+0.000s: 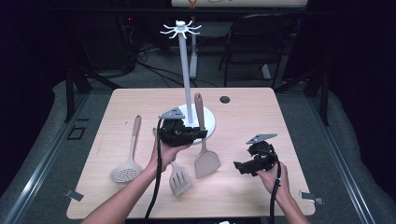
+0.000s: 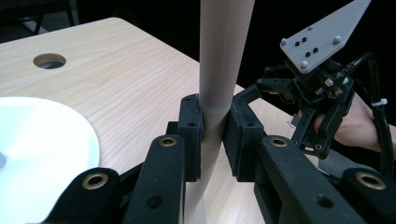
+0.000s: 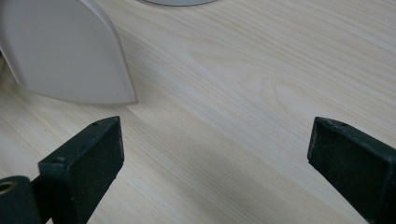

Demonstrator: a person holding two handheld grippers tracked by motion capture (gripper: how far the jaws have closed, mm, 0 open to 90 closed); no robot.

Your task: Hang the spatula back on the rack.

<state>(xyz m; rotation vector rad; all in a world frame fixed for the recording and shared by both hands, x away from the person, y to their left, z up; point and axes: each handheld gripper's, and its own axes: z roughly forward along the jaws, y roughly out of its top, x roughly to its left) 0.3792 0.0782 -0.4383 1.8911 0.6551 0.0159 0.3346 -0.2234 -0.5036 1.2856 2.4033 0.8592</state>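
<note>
Evidently hanging prep: left gripper point(image 1: 200, 131) fingers clamp the solid spatula point(image 1: 203, 148) handle beside the hook stand point(image 1: 185, 70); right gripper point(image 1: 239, 167) fingers wide apart, idle above the desk point(image 1: 261, 107).

High overview, gripper close-ups (shared table point(image 1: 243, 112))

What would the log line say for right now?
left gripper: shut on spatula handle | right gripper: open, over table | stand: hooks bare
</note>
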